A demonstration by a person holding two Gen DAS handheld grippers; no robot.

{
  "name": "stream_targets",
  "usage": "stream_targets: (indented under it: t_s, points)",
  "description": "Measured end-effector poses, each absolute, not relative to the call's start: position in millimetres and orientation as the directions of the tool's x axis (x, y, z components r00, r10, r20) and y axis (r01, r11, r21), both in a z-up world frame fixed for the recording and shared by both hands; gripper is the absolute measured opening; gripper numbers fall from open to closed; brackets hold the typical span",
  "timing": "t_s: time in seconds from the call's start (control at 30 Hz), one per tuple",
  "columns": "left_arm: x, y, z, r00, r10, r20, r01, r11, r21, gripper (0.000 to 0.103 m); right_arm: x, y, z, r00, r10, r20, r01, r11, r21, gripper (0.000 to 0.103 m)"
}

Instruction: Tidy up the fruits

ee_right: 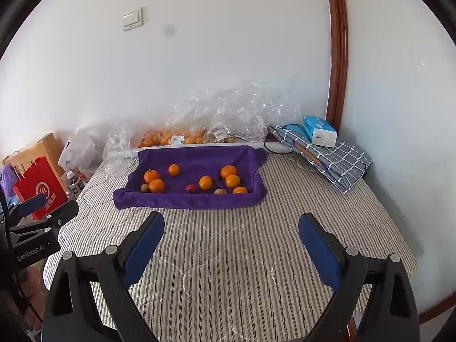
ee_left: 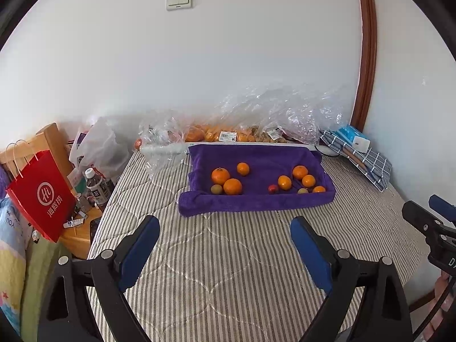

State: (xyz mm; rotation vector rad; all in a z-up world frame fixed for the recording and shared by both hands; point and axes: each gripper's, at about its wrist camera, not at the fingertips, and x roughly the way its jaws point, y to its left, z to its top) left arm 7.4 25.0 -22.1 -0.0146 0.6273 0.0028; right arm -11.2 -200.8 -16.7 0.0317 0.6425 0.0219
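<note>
Your left gripper [ee_left: 225, 228] has its blue-padded black jaws spread wide apart, nothing between them, hovering over the grey-and-white striped quilted mattress [ee_left: 228, 256]. Your right gripper [ee_right: 231, 225] is the same: jaws wide apart, holding nothing, above the mattress

Fruits sit ahead of both grippers, well apart from them, in a tray lined with a purple fleece towel [ee_left: 256, 202]. Left cluster: three round orange tangerines [ee_left: 220, 175] plus one small greenish-yellow fruit [ee_left: 216, 189] touching the nearest tangerine. Right cluster: four more orange tangerines [ee_left: 300, 172], a small red fruit [ee_left: 272, 189] and a small yellowish fruit [ee_left: 302, 191]

Behind the tray, against the white wall, lie crinkled clear plastic bags [ee_left: 270, 114] with more orange fruit inside. Folded blue checked cloth [ee_right: 336, 156] with a blue-white tissue pack [ee_right: 319, 128] on it sits at far right. Red paper shopping bag [ee_left: 42, 196] stands off the mattress at left, beside bottles
</note>
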Motion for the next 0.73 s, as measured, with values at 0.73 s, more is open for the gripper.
stream_targets:
  t_s: [0.73]
  points:
    - [5.9,28.5,-16.7,0.816,-0.009,-0.578,-0.003,1.0,-0.019,0.093,-14.0,-202.8,-16.7,0.805,0.034,-0.592,-0.014,0.999,0.037,0.094]
